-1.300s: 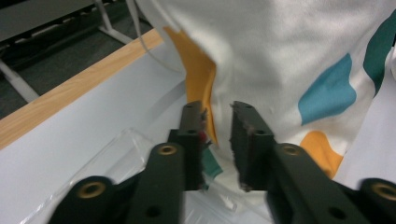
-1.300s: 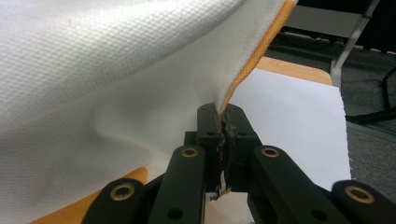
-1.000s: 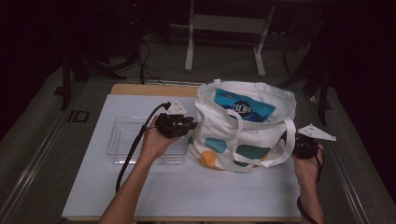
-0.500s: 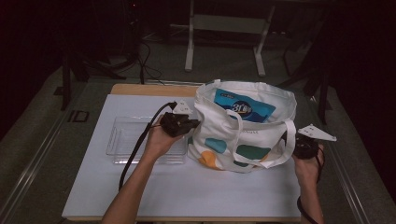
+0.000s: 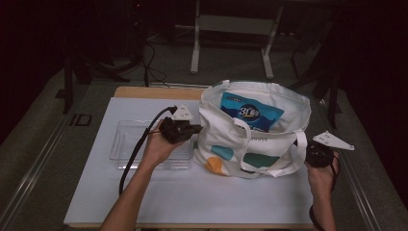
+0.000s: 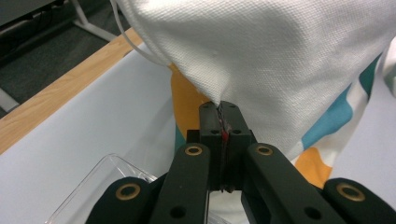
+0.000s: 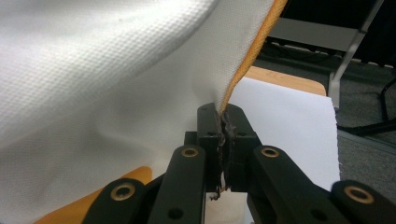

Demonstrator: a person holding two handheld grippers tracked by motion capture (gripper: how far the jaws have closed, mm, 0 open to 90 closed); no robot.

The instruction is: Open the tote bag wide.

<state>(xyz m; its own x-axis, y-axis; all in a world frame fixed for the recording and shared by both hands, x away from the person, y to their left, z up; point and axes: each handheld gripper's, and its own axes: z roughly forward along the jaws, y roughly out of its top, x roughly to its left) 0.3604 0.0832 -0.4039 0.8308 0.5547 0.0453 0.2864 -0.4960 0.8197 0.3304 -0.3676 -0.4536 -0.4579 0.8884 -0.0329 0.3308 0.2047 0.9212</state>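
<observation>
A white tote bag (image 5: 255,144) with teal and orange patches stands on the white mat, its mouth open, with a blue packet (image 5: 250,113) inside. My left gripper (image 5: 196,129) is at the bag's left side. In the left gripper view, my left gripper (image 6: 223,109) is shut on a fold of the bag cloth (image 6: 280,56). My right gripper (image 5: 308,153) is at the bag's right side, beside a hanging handle (image 5: 288,163). In the right gripper view, my right gripper (image 7: 224,116) is shut on the orange-lined edge of the bag (image 7: 116,70).
A clear plastic tray (image 5: 127,144) lies on the mat just left of the bag, under my left hand. The white mat (image 5: 192,192) covers a wooden table (image 5: 154,92). Beyond the table are stand legs (image 5: 195,48) and cables on a dark floor.
My left hand has edged slightly right, toward the bag's left side. The bag and my right hand have kept still.
</observation>
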